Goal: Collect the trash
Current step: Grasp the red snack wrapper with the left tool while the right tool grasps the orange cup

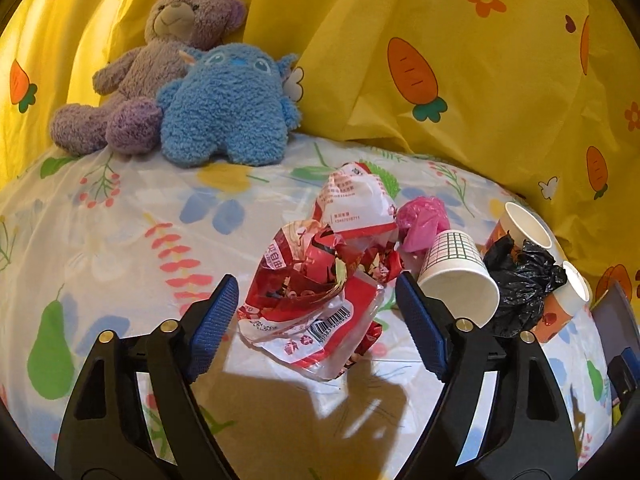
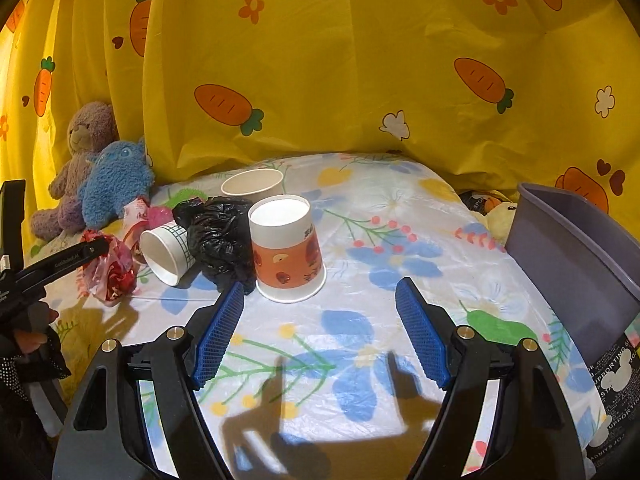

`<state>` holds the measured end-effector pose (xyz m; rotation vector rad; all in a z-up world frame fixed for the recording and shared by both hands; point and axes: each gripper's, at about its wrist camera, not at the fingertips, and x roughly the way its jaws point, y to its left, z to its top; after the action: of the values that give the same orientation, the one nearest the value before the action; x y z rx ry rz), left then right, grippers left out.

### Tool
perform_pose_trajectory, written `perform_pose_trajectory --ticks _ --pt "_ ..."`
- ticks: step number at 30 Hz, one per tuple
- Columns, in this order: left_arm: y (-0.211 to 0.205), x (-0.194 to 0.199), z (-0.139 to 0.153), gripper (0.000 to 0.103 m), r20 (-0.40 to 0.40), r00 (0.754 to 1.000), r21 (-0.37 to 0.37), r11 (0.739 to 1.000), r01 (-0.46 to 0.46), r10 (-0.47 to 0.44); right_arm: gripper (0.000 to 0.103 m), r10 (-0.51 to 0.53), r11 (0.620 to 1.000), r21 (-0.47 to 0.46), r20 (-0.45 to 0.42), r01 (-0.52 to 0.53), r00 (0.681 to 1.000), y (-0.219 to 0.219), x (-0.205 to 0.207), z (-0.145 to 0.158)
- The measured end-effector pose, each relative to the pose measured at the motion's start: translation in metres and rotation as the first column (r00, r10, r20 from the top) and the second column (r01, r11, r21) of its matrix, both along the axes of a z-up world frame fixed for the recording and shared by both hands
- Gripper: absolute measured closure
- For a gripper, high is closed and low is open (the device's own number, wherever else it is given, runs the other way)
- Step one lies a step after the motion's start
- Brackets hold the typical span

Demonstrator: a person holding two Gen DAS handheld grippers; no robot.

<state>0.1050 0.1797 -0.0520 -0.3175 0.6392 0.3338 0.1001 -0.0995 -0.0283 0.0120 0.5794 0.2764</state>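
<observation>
We see the left gripper (image 1: 316, 312) open, straddling the crumpled red wrapper (image 1: 312, 292) dead ahead; right gripper (image 2: 320, 328) open, farther off.

My left tool (image 1: 316, 300) and right tool (image 2: 320, 308) are black with blue cross-hatched pads. The worktop (image 2: 400, 208) wears a white cover printed with blue flowers, green pears and red berries. Behind it hangs a yellow curtain (image 2: 320, 60) with orange carrots. The crumpled wrapper (image 1: 316, 276) is red and white with a barcode. One bag (image 1: 420, 222) is pink, another (image 2: 224, 236) black. One cup (image 2: 286, 252) is white with an orange band, one (image 1: 458, 276) has a green grid. The bin (image 2: 568, 260) is grey-purple; the plush toys are mauve (image 1: 160, 60) and blue (image 1: 228, 108).
</observation>
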Motion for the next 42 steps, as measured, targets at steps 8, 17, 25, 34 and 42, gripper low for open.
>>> perform_pose_trajectory --ticks 8,17,25,34,42 --pt "0.0 0.003 -0.003 0.068 0.026 0.999 -0.015 0.999 0.036 -0.035 0.027 0.015 1.0 -0.006 -0.013 -0.015 1.0 0.016 0.03 -0.004" --pt "-0.002 -0.006 0.003 0.085 0.077 0.996 -0.038 0.998 0.052 -0.049 0.027 0.023 0.999 -0.044 -0.05 -0.025 0.998 0.034 0.065 -0.016" --pt "-0.007 -0.015 0.009 0.088 0.124 0.99 -0.06 0.995 0.081 -0.073 0.03 0.025 0.999 -0.033 -0.073 -0.027 0.997 0.037 0.082 -0.019" --pt "-0.01 -0.014 0.008 0.088 0.126 0.988 -0.067 0.993 0.101 -0.092 0.045 0.039 0.998 -0.044 -0.09 -0.044 0.995 0.043 0.09 -0.026" --pt "-0.015 -0.025 0.019 0.088 0.164 0.981 -0.055 0.992 0.111 -0.101 0.046 0.014 1.0 -0.016 -0.047 -0.014 0.999 0.025 0.073 -0.015"
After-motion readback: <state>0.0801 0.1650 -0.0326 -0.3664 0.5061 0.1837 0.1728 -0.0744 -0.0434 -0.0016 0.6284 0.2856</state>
